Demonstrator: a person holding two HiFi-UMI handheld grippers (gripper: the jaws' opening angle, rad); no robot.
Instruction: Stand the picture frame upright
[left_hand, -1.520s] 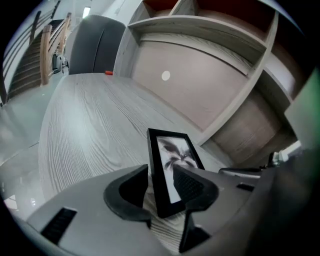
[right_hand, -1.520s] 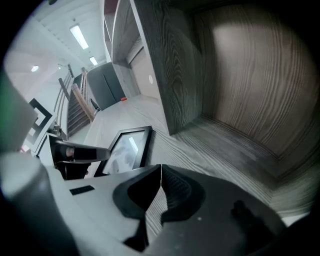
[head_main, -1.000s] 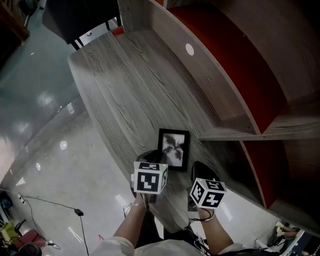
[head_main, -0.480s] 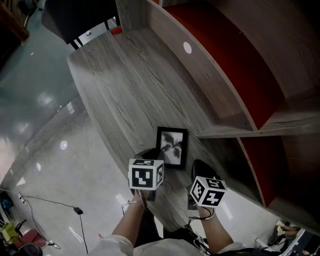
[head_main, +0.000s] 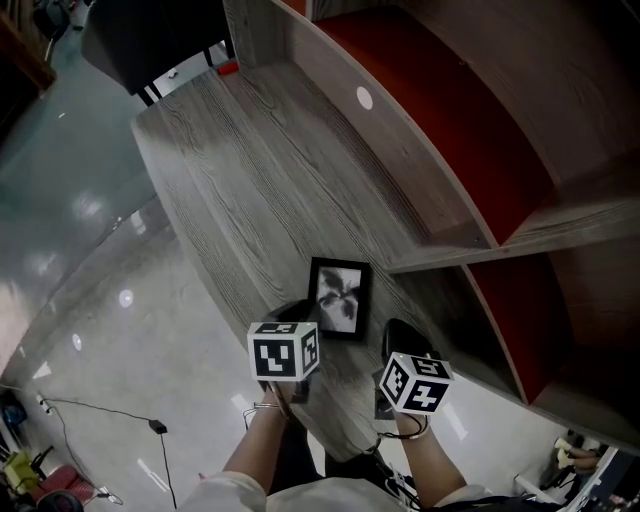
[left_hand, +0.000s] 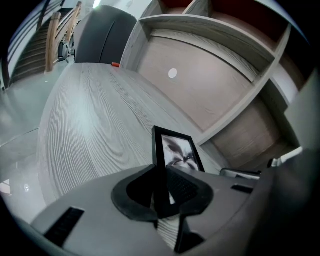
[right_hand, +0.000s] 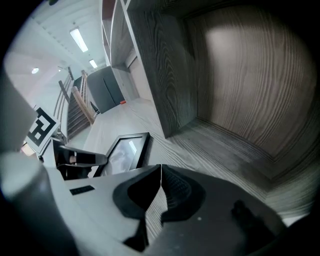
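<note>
Black picture frame (head_main: 339, 298) around a black-and-white print. Grey desk (head_main: 240, 170) with wavy wood grain. Red shelf backs (head_main: 440, 90) set in grey wood. 2 white marker cubes (head_main: 283, 350) carrying black square patterns. Glossy pale grey floor (head_main: 90, 300).

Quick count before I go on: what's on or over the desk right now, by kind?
picture frame: 1
hand-held grippers: 2 (left hand-held gripper, jaws have just been closing onto the frame's edge; right hand-held gripper, shut, empty)
small red object at the far end of the desk: 1
Total: 4
</note>
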